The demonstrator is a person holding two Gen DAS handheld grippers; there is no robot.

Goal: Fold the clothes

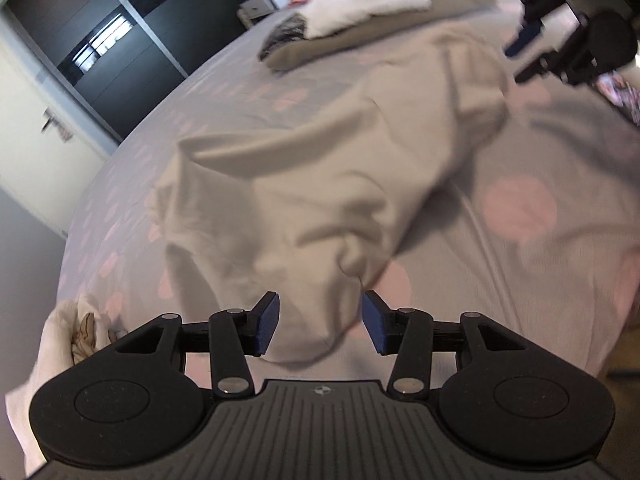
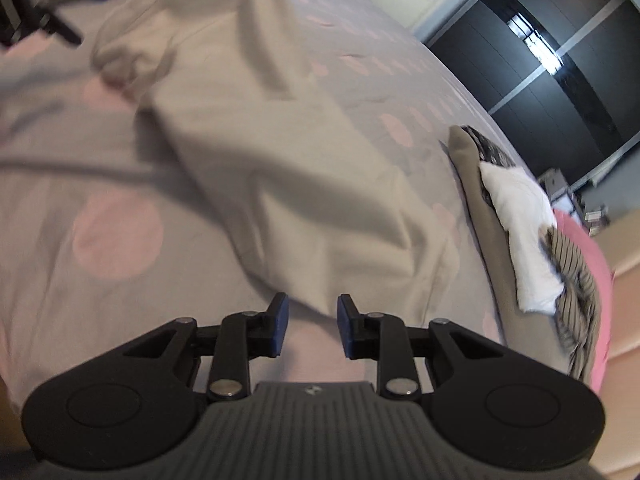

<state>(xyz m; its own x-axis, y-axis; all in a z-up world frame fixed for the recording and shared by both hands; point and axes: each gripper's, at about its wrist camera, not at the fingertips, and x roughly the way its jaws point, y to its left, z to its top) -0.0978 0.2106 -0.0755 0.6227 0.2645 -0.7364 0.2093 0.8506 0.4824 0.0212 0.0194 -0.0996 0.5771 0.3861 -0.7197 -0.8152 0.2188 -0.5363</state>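
A crumpled beige garment (image 1: 312, 168) lies across the bed, seen also in the right wrist view (image 2: 256, 140). My left gripper (image 1: 321, 326) hangs open just over one end of it; the cloth's corner lies below the gap and the blue pads (image 1: 268, 324) do not press on it. At the other end, my right gripper (image 2: 313, 326) is open too, with a tip of the beige edge showing between its jaws, untouched. Each gripper appears blurred in the other's view: the right gripper (image 1: 532, 52) at top right, the left gripper (image 2: 60, 28) at top left.
The bed (image 1: 540, 280) has a grey cover with pink dots. A stack of clothes (image 2: 520, 232), brown, white, striped and pink, lies along one edge beyond the garment. A white cloth (image 1: 60, 332) sits near the left gripper. Dark wardrobe doors (image 1: 100, 40) stand past the bed.
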